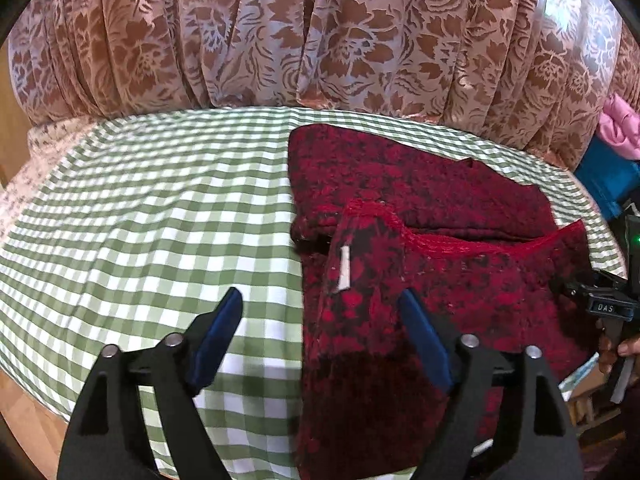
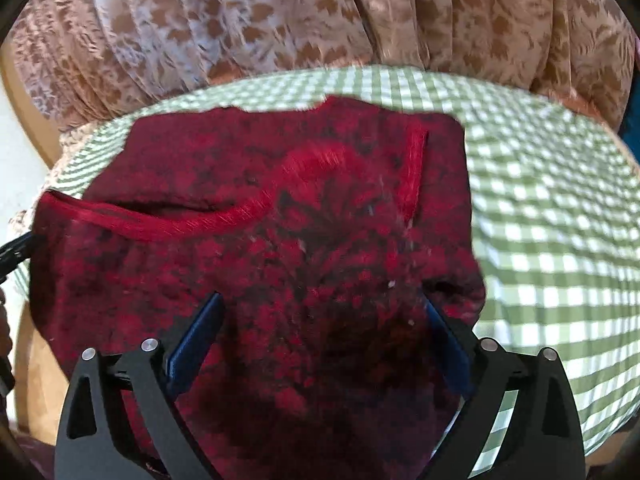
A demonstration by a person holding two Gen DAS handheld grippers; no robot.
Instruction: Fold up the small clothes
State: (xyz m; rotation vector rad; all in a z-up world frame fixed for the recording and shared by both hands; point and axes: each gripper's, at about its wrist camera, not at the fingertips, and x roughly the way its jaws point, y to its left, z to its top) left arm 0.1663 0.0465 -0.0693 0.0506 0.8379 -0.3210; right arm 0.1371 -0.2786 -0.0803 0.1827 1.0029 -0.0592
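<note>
The red-and-black knitted garment (image 1: 420, 248) lay partly folded on the green-checked cloth (image 1: 160, 208) covering the desk, toward its right half, with the patterned curtain (image 1: 320, 32) hanging behind at twelve o'clock. The left tool (image 1: 320, 312) hovered wide apart over the garment's left edge, one blue finger (image 1: 218, 340) above bare cloth, the other above the knit beside a small white label (image 1: 344, 268); it held nothing. The right tool (image 2: 320, 316) also stood wide, spread over the garment's near portion, gripping nothing. To my eye, the fold would go best if both tools pinched matching near corners, lifted together, and carried the edge evenly toward twelve o'clock, since thick knit tends to bunch and slide on smooth cloth.
</note>
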